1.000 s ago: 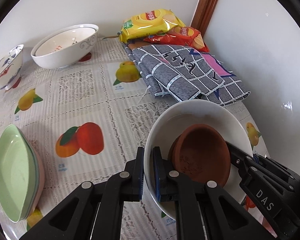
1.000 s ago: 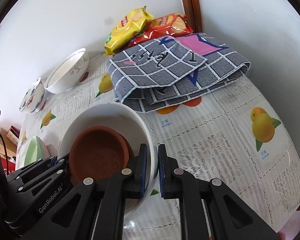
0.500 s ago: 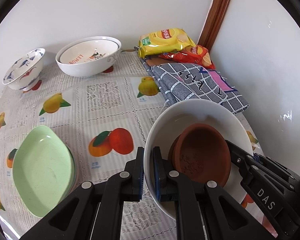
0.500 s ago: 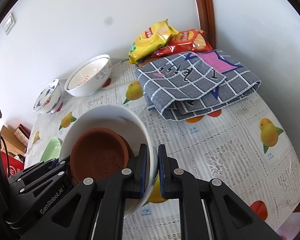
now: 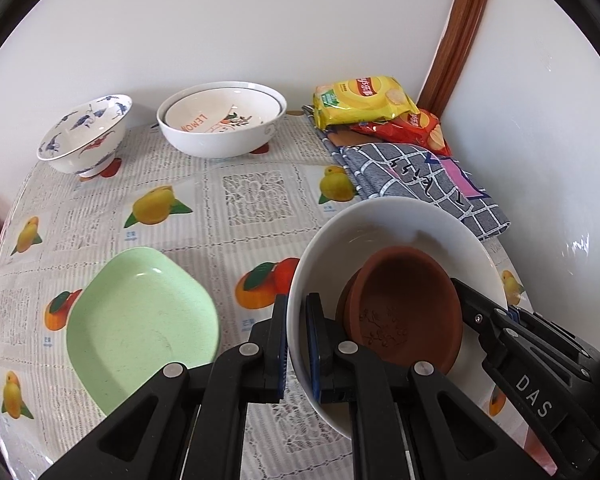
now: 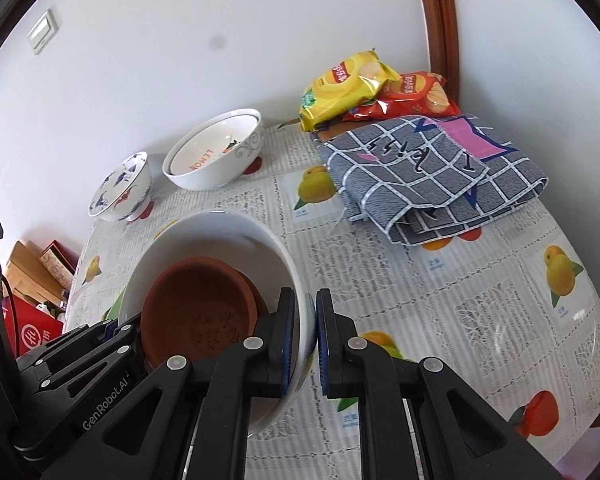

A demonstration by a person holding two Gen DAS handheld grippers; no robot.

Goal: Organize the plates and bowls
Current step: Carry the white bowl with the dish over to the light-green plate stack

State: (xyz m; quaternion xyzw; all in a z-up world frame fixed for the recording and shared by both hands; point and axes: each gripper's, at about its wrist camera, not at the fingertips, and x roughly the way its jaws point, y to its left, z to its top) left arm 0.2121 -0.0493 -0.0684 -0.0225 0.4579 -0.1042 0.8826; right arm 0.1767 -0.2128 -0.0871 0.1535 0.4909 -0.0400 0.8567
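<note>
Nearest, both grippers grip one white bowl [image 5: 384, 232] by its rim, from opposite sides. The left gripper [image 5: 296, 344] has its fingers clamped on the rim's left side, one finger outside the wall and one inside; the right gripper [image 6: 304, 336] pinches the opposite rim the same way. Inside the white bowl lies a brown clay dish [image 5: 406, 316], tilted against the wall (a faint relief pattern shows on its bottom).

Just left of the left gripper, a green plate [image 5: 140, 320] rests on the table [image 5: 256, 196], which wears a fruit-print cloth. Ahead and right of the white bowl sits a folded grey checked cloth [image 6: 436, 172].

Farther ahead of the left gripper, near the wall, stands a large white bowl [image 5: 220, 140] with a smaller bowl lettered "LEMON" [image 5: 222, 114] nested in it. To their left is a blue-patterned bowl [image 5: 86, 136], leaning. At the far right corner a yellow chip bag [image 5: 360, 100] lies over a red chip bag [image 5: 416, 128].
</note>
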